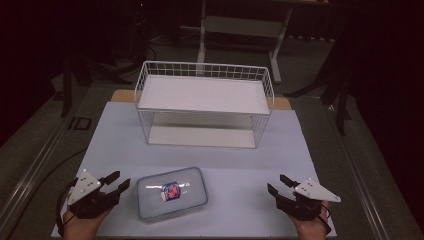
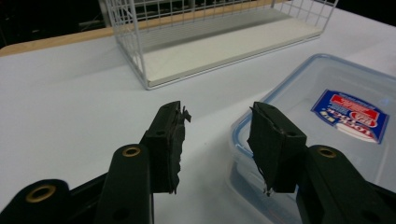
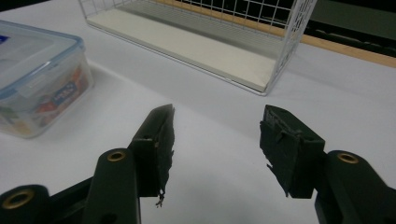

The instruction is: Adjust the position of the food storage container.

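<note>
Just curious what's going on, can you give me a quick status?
Left gripper and right gripper: jaws open, empty. Lidded plastic box on table between them, untouched. Wire rack behind; nothing in the way.

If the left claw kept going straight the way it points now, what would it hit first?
Probably the near-left corner of the clear plastic box: the left claw stands open, its right-hand pad nearly in line with that corner. Bare table lies ahead of the other pad. Depth is hard to judge.
</note>
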### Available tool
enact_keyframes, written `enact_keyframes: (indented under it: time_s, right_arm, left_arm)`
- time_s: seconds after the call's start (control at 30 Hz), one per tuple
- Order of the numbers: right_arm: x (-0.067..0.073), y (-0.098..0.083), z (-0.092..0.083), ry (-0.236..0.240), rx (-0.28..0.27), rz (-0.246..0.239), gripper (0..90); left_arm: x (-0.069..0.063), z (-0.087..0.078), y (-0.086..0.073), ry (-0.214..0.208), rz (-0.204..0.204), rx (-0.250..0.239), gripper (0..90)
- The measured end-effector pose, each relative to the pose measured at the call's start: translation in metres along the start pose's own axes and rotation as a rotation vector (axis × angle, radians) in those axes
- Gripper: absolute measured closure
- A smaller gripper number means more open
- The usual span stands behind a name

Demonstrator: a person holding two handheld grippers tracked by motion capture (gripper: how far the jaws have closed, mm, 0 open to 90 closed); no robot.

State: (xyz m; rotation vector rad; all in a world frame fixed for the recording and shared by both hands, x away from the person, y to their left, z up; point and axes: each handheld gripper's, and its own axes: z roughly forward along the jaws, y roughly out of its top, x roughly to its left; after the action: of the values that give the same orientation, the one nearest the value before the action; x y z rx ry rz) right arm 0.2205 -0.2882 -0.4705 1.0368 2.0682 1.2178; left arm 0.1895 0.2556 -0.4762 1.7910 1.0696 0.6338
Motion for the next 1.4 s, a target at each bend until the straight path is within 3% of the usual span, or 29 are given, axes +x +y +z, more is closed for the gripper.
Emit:
enact_keyframes:
  time_s: [0.07, 0.2, 0.23, 0.33, 0.47, 0.63, 0.93, 1.1, 1.27, 1.4]
  right_arm:
    - [0.001, 0.000, 0.001, -0.001, 0.000, -0.011, 43.3]
    - [0.002, 0.001, 0.001, -0.001, -0.005, -0.019, 43.0]
    - [0.002, 0.001, 0.001, -0.004, -0.008, -0.016, 42.1]
    - [0.003, 0.000, 0.002, -0.001, -0.002, -0.021, 41.9]
    - [0.004, 0.000, 0.004, 0.006, -0.003, -0.024, 41.5]
    - [0.005, 0.001, 0.005, 0.011, -0.003, -0.031, 41.3]
    - [0.004, 0.000, 0.006, 0.021, 0.000, -0.020, 41.8]
    - [0.007, 0.000, 0.008, 0.033, 0.000, -0.031, 41.8]
    - [0.007, 0.001, 0.009, 0.038, -0.001, -0.030, 41.8]
    - [0.006, 0.000, 0.008, 0.035, -0.005, -0.021, 41.9]
  left_arm:
    - [0.000, 0.000, 0.000, -0.027, -0.009, 0.000, 56.1]
    - [0.000, 0.000, -0.001, -0.032, -0.008, -0.001, 59.0]
    - [-0.004, -0.002, -0.003, -0.074, 0.012, 0.010, 66.3]
    - [-0.007, -0.002, -0.005, -0.102, 0.026, 0.038, 75.3]
    - [-0.011, 0.001, -0.007, -0.103, 0.047, 0.094, 89.5]
    - [-0.015, 0.002, -0.008, -0.093, 0.066, 0.128, 89.8]
    - [-0.015, -0.006, -0.015, -0.095, 0.056, 0.169, 90.0]
    - [-0.012, -0.002, -0.019, -0.098, 0.038, 0.220, 90.0]
    - [-0.019, 0.005, -0.020, -0.129, 0.083, 0.277, 90.0]
    - [-0.021, 0.007, -0.020, -0.144, 0.098, 0.287, 90.0]
